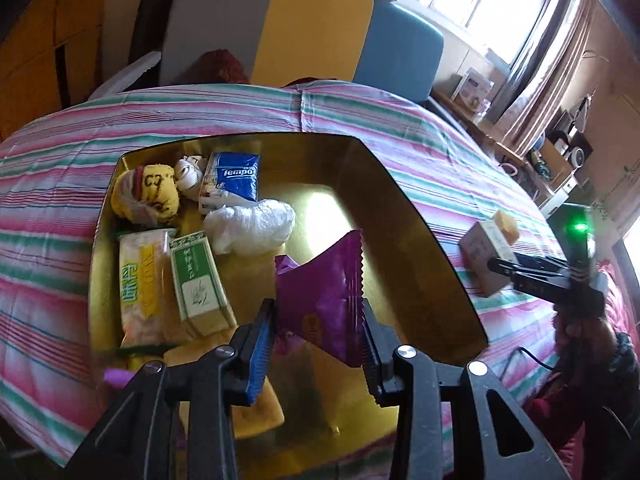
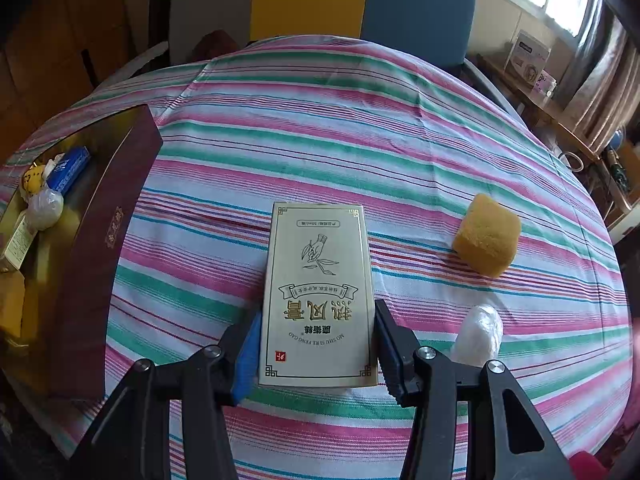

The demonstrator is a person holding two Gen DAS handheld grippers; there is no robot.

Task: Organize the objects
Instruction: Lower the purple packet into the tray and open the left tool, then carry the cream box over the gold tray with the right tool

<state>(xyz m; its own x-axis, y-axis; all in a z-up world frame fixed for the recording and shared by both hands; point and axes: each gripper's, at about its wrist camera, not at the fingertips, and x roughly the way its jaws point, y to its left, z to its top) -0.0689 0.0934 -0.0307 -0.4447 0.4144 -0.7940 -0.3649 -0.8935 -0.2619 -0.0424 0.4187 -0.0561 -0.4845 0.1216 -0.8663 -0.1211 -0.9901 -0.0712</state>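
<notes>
- While held over the gold-lined box (image 1: 420, 216), the purple packet (image 1: 320, 296) is clamped between the fingers of the left gripper (image 1: 316, 344).
- The cream carton (image 2: 320, 296) is gripped by the right gripper (image 2: 316, 352) on the striped bedspread (image 2: 360, 140), near its front edge.
- A yellow sponge (image 2: 486, 236) is recorded toward the bedspread's right edge.

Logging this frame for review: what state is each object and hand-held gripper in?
Purple packet: held over the tray, in the left hand-held gripper.
Cream box: flat on the cloth, clamped by the right hand-held gripper.
Tray: open, partly filled.
Sponge: loose on the cloth.
Plastic wad: loose on the cloth.
</notes>
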